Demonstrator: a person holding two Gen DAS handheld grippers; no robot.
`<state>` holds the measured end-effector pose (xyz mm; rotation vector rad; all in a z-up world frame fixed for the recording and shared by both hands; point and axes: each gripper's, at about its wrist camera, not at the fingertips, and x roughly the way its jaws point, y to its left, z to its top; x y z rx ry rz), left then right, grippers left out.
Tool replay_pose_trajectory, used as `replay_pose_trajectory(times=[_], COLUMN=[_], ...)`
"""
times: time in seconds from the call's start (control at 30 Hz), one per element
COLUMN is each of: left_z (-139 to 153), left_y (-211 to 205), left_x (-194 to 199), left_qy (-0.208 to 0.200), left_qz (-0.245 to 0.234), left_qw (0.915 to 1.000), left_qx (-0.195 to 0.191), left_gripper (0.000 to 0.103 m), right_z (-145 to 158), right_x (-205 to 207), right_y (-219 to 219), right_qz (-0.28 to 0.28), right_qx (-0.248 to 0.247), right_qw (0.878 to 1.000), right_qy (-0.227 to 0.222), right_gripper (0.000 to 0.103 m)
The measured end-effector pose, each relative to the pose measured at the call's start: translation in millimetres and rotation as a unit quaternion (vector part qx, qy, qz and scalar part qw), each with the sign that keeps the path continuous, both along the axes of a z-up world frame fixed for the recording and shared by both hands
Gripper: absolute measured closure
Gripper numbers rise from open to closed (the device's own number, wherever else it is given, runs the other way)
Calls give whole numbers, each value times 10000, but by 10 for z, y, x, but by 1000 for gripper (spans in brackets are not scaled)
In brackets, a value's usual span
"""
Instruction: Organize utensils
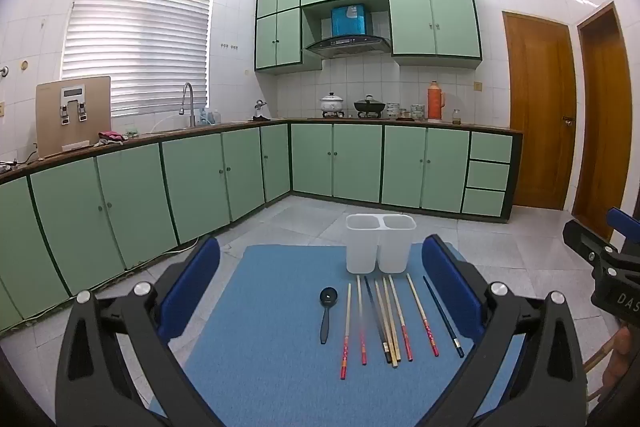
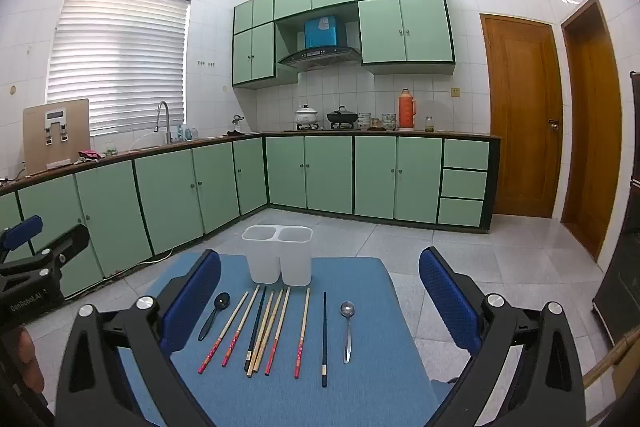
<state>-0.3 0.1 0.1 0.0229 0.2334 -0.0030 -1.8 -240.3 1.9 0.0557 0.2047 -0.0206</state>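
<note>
A blue mat (image 1: 260, 347) (image 2: 372, 387) covers the table. At its far edge stands a white two-compartment holder (image 1: 380, 243) (image 2: 278, 253), both compartments showing nothing inside. In front of it lie a black spoon (image 1: 328, 311) (image 2: 216, 315), several chopsticks (image 1: 384, 323) (image 2: 264, 331) with red or dark ends, a dark blue chopstick (image 2: 324, 339) and a metal spoon (image 2: 347, 327). My left gripper (image 1: 322, 251) hovers open above the utensils, nothing between its blue pads. My right gripper (image 2: 320, 261) is likewise open and holds nothing, to the right of the left one.
Green cabinets (image 1: 200, 179) and a counter line the far walls, across a tiled floor (image 2: 460, 251). Two wooden doors (image 2: 520, 115) stand at the right. A dark cabinet (image 2: 628, 267) and a bamboo piece (image 2: 616, 351) sit close at the right of the table.
</note>
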Motion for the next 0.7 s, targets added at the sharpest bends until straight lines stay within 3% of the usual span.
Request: replay_pose_trajectory(times=[0.7], left_z=[-5], left_y=[98], left_x=[-3], left_qy=[53], left_qz=[5], left_qw=[10000], left_qx=[12], left_gripper=[5], right_z=[7], right_x=[1], right_y=[14], right_qz=[2], right_qx=[4], right_qw=[10000], right_qy=[50], right_gripper=[6])
